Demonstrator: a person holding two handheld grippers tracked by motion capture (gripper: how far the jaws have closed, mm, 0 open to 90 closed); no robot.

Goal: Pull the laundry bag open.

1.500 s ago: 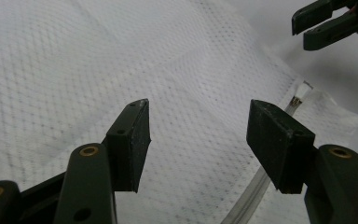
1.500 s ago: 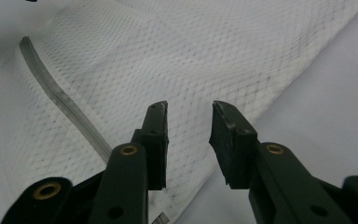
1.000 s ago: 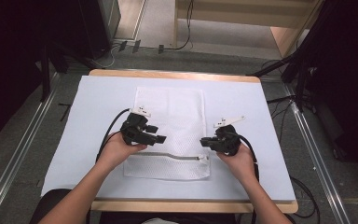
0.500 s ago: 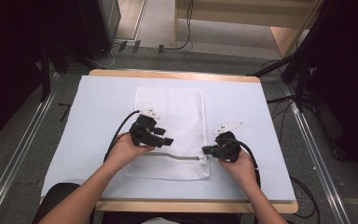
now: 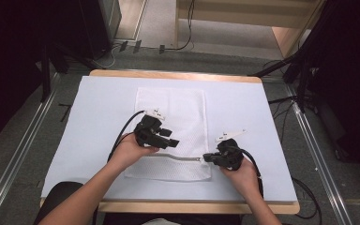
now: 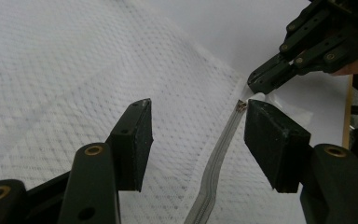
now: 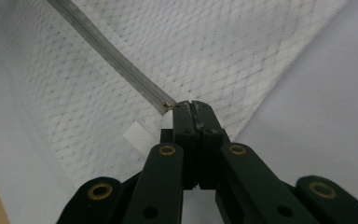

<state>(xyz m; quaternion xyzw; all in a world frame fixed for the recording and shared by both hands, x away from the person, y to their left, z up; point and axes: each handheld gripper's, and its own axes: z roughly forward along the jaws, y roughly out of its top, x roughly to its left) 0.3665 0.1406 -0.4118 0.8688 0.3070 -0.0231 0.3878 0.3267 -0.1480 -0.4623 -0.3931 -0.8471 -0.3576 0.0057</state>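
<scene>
A white mesh bag [image 5: 171, 112] lies flat on the table, with a grey zipper [image 5: 178, 158] running across its near part. My left gripper [image 5: 171, 138] hovers over the bag just beyond the zipper, its jaws wide open with nothing between them [image 6: 196, 116]. My right gripper [image 5: 206, 158] is at the zipper's right end. Its jaws are shut [image 7: 193, 106] and pinch the bag's white edge beside the zipper's metal end [image 7: 167, 105]. A small ribbed white tag [image 7: 140, 136] sticks out beside the shut jaws. From the left gripper view, the right gripper [image 6: 254, 88] pinches fabric above the zipper [image 6: 219, 158].
A white mat [image 5: 93, 117] covers the wooden table [image 5: 178, 75]. Black cables [image 5: 126, 126] trail from both grippers. Metal rails [image 5: 23, 154] run along the floor on both sides, and dark equipment stands at the far left and far right.
My right gripper has come nearer and lower, down to the zipper's right end. The left gripper has shifted slightly right over the bag. The bag has stayed put.
</scene>
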